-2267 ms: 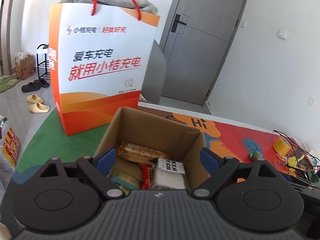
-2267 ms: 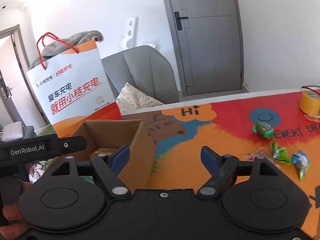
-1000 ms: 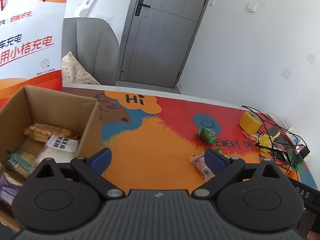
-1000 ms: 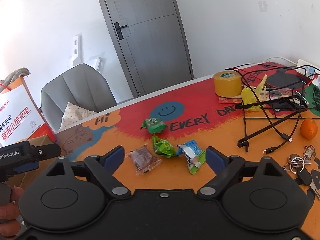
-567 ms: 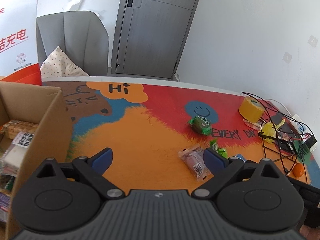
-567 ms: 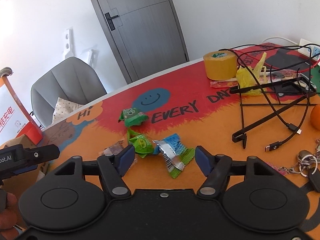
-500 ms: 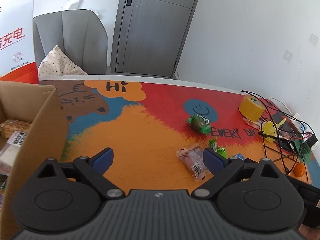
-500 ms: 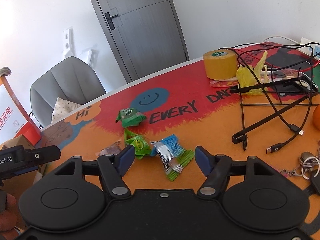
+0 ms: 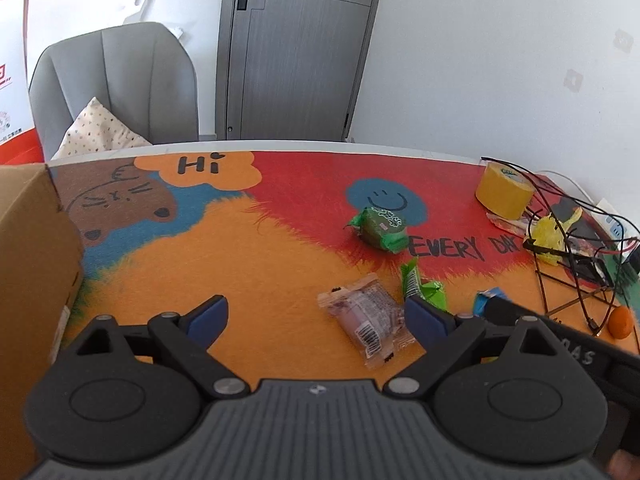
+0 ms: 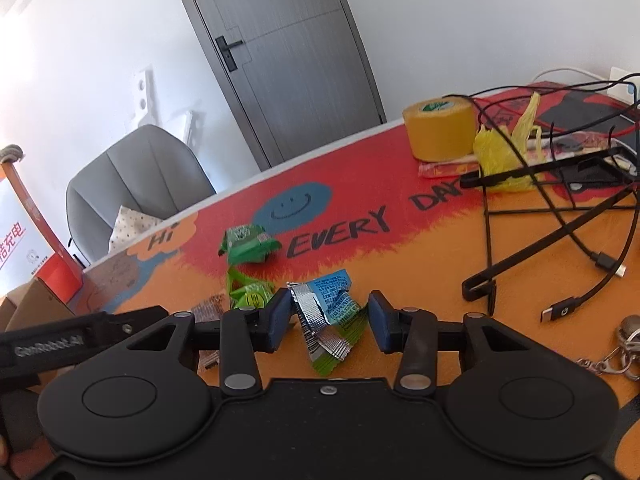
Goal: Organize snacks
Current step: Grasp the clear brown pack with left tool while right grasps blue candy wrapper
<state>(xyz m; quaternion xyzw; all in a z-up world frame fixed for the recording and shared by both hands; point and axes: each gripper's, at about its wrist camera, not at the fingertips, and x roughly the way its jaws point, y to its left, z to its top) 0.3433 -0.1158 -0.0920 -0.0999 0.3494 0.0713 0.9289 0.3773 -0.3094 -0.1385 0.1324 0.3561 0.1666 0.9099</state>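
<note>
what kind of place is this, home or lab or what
Most likely a room in a home: a table with a cartoon mat, a grey chair with a cushion, and a plain door.

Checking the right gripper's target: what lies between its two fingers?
In the right wrist view, the blue and silver snack wrapper lies between the right gripper fingers, which have just been closing; the pads do not press it yet.

Tape roll (image 10: 438,130): yellow, upright near tabletop's far edge
Chair (image 9: 116,88): grey, behind tabletop
Door (image 9: 296,48): grey, closed
Orange (image 9: 620,322): beside black cables (image 10: 560,216)
</note>
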